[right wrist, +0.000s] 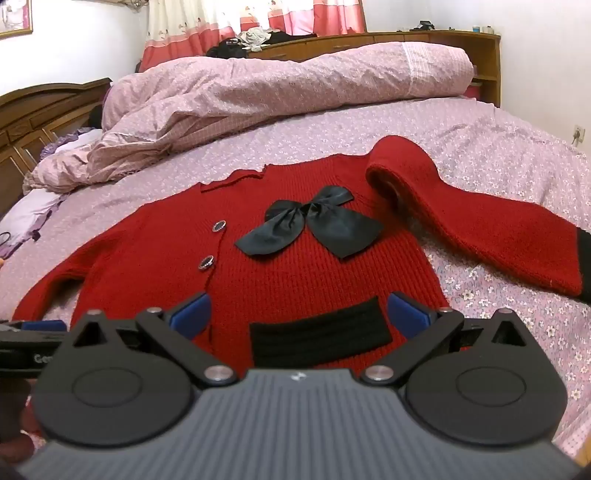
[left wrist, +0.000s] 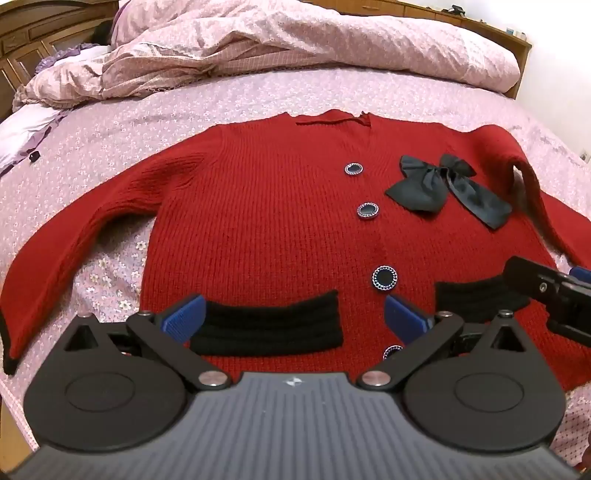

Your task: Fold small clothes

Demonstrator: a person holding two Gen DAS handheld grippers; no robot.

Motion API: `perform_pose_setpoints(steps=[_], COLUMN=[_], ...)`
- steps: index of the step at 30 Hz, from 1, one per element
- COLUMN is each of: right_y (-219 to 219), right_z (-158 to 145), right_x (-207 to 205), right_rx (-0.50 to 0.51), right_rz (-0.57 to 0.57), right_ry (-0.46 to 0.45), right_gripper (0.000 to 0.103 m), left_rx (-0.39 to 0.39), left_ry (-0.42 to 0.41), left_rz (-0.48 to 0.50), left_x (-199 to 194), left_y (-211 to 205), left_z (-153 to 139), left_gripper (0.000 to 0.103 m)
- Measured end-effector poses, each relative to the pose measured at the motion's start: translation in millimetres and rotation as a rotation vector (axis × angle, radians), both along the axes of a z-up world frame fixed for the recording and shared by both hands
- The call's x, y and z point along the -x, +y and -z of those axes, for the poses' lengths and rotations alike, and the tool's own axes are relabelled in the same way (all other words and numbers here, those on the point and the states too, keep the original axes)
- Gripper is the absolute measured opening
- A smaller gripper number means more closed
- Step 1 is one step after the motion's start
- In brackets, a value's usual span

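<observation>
A small red knit cardigan (left wrist: pixel 266 221) (right wrist: pixel 295 269) lies face up on the bed, with dark buttons (left wrist: pixel 385 277), a black satin bow (left wrist: pixel 443 188) (right wrist: pixel 314 225) and two black pocket bands (left wrist: pixel 269 325) (right wrist: pixel 317 336). Its left sleeve (left wrist: pixel 55 258) is spread out. Its right sleeve (right wrist: pixel 480 218) is bent and partly raised. My left gripper (left wrist: pixel 295 317) hovers open over the hem near the left pocket. My right gripper (right wrist: pixel 299 314) hovers open over the right pocket, and part of it (left wrist: pixel 554 295) shows in the left wrist view. Nothing is between either pair of jaws.
The bed sheet (left wrist: pixel 184 110) (right wrist: pixel 480 147) is lilac with small flowers. A crumpled pink duvet (left wrist: pixel 295 40) (right wrist: pixel 277 85) lies across the far side. A wooden headboard (right wrist: pixel 44 107) stands at the left, wooden shelves (right wrist: pixel 424 40) behind, and curtains (right wrist: pixel 258 22) at the back.
</observation>
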State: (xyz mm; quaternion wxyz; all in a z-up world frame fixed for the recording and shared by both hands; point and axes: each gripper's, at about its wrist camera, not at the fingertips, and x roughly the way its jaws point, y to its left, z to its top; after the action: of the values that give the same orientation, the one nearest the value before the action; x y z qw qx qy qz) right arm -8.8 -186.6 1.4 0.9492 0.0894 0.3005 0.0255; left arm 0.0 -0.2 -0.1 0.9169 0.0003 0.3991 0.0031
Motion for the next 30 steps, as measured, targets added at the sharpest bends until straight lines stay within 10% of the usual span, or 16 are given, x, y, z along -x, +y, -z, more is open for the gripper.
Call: perform_pose_setpoints(steps=[30], right_y=[1], right_z=[7], right_x=[-1], right_rx=[-0.003], right_rz=[0.009], right_ry=[0.014], right_gripper=[0.103], left_rx=[0.019], left_ry=[0.015], left_rz=[-0.019], left_x=[1], left_y=[4], left_z=[3], left_gripper=[0.103])
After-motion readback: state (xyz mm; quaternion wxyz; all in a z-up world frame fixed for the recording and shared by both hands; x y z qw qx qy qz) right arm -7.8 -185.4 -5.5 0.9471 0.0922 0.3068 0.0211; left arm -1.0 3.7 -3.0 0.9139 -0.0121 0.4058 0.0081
